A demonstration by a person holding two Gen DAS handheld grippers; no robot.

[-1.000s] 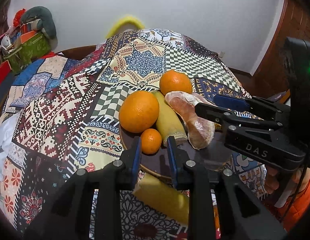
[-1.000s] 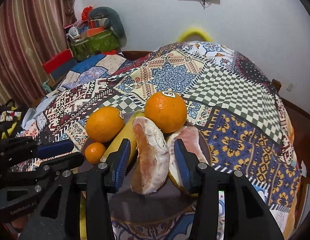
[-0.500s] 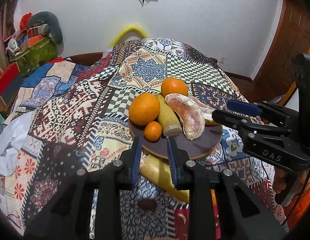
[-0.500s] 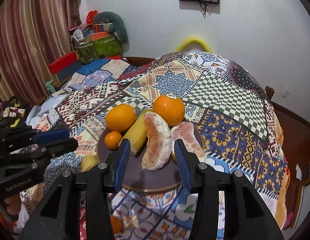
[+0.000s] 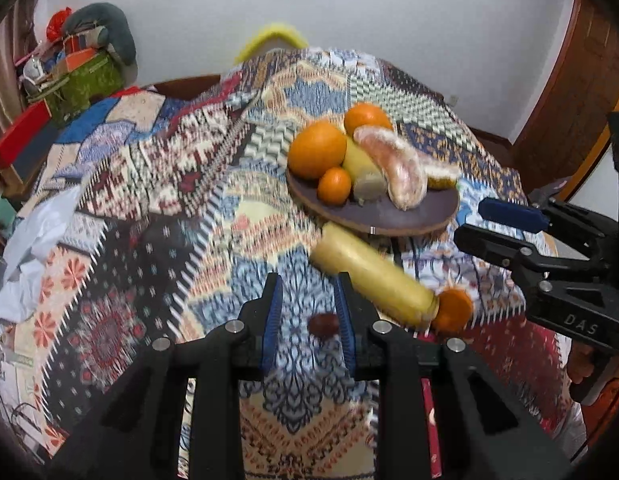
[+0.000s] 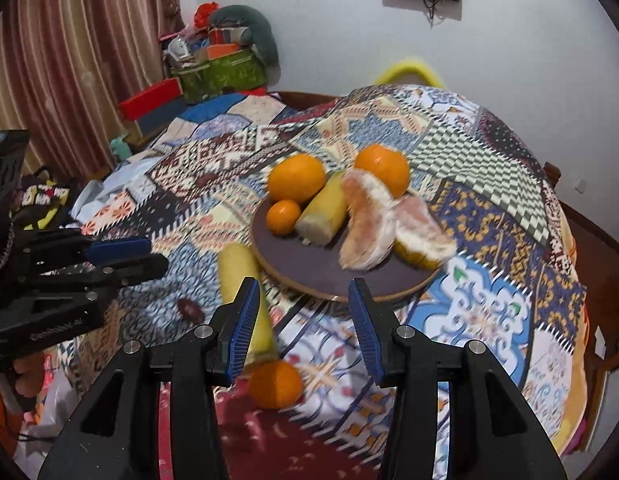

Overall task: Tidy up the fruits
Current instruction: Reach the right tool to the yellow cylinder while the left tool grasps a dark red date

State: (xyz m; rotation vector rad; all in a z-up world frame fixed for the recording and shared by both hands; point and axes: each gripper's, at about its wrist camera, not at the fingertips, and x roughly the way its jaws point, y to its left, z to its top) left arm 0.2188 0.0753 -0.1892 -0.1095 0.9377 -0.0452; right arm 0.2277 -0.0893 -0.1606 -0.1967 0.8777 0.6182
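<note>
A dark round plate [image 5: 413, 216] [image 6: 305, 268] on the patterned bedspread holds two oranges [image 5: 317, 150] [image 6: 383, 166], a small mandarin [image 5: 334, 186] [image 6: 283, 217], a yellow banana piece [image 5: 359, 168] [image 6: 323, 214] and peeled pomelo segments [image 5: 401, 168] [image 6: 367, 222]. Off the plate, a second banana piece [image 5: 373, 276] [image 6: 239, 276] and a mandarin [image 5: 453, 310] [image 6: 275, 384] lie on the spread, with a small dark red fruit [image 5: 323, 324] [image 6: 189, 308]. My left gripper [image 5: 309, 308] is open and empty above the spread. My right gripper [image 6: 305, 328] is open and empty, short of the plate.
The patterned bedspread [image 5: 157, 208] covers the whole surface. White crumpled paper [image 5: 25, 248] lies at the left. A green box with clutter [image 6: 221, 68] and a red box [image 6: 149, 100] stand far left. A wooden door [image 5: 569, 80] is at the right.
Both grippers have drawn back and up from the plate. The fruit looks smaller, and the loose banana piece, mandarin and dark fruit have come into view. Jaws stay open.
</note>
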